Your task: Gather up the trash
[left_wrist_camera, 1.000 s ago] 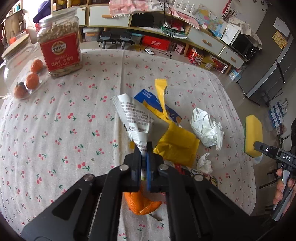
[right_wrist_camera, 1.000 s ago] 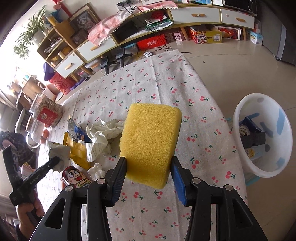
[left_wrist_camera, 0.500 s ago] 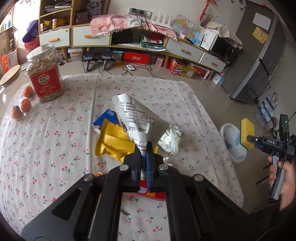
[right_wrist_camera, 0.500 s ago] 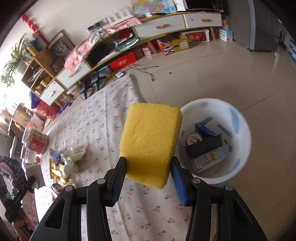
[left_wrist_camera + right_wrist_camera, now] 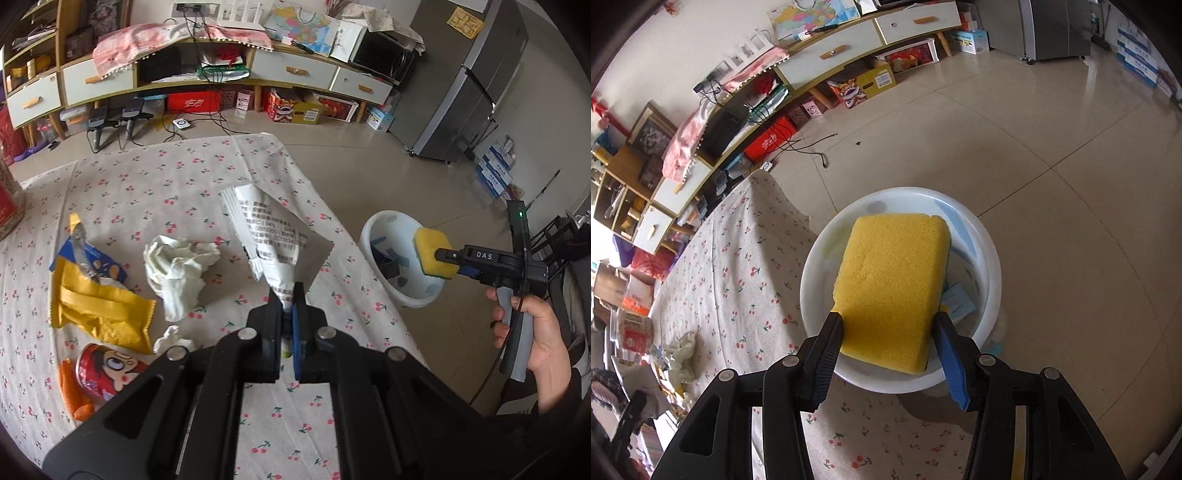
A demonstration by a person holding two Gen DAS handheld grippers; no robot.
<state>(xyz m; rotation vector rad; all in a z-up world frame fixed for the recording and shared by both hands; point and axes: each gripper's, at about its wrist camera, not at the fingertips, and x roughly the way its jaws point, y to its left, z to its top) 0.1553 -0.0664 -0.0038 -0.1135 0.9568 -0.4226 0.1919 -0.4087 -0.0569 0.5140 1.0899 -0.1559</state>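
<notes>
My left gripper (image 5: 287, 295) is shut on a white printed wrapper (image 5: 264, 236) and holds it above the cherry-print tablecloth (image 5: 177, 181), near its right edge. My right gripper (image 5: 890, 332) is shut on a yellow sponge (image 5: 892, 284) and holds it directly over the white trash bin (image 5: 991, 258) on the floor. In the left wrist view the sponge (image 5: 432, 254) and the bin (image 5: 384, 221) show at the right. Some boxes lie inside the bin.
On the table lie a crumpled white tissue (image 5: 177, 266), a yellow packet (image 5: 99, 310), a blue packet (image 5: 88, 254), a red cartoon can (image 5: 103, 373) and orange peel (image 5: 74, 395). A low cabinet (image 5: 221, 74) and a fridge (image 5: 469, 81) stand behind.
My right gripper carried the sponge off the table to above the bin. My left gripper swung right with the wrapper, toward the table's right edge.
</notes>
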